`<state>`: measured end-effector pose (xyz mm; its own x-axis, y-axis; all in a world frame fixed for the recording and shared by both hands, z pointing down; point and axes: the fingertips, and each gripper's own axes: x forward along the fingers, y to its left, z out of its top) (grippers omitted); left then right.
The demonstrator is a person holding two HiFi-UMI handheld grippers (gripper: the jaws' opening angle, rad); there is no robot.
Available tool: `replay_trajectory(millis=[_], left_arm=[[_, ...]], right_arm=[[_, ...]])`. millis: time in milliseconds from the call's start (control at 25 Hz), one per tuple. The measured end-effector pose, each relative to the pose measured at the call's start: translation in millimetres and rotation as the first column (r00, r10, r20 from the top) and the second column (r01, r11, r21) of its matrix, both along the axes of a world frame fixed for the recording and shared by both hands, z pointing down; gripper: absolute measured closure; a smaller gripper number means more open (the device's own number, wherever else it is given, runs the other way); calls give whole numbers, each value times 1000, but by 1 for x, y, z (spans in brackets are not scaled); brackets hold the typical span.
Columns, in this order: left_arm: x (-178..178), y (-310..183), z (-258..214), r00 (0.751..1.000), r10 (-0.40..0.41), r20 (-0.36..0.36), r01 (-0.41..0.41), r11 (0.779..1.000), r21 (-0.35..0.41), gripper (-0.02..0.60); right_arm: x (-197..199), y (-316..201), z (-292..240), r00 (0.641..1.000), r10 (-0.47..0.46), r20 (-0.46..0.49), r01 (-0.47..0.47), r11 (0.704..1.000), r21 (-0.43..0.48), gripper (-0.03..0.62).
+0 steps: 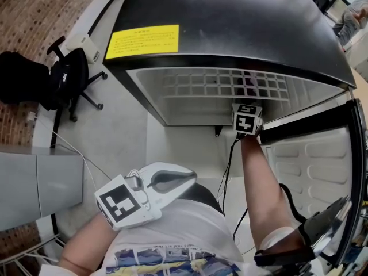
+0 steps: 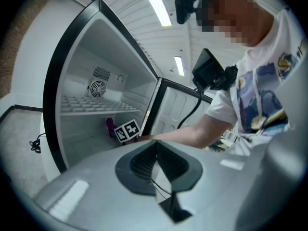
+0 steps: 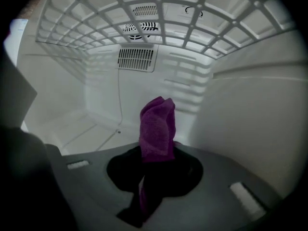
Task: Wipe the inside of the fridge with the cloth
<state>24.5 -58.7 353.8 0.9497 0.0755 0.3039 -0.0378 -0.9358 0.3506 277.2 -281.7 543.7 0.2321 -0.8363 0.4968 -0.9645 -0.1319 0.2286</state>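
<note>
My right hand-held gripper is inside the open fridge, under its wire shelf. It pinches the purple cloth, which stands up from the jaws near the right wall. My left hand-held gripper hangs outside by my torso, jaws pressed together, empty.

I count 1 fridge, 1 door on it, 1 wire shelf inside, 1 purple cloth. Plus 2 tools: left hand-held gripper and right hand-held gripper. Outside I see 1 office chair and 1 yellow label on the fridge top.
</note>
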Motion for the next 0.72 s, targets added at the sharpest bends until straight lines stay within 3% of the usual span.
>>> replay_trajectory(millis=[720], left_arm=[[-23,0,0,996,-86,6,86,996,-2,575]], right_arm=[[-81,-21,12,987,-153,57,153,988,-7,540]])
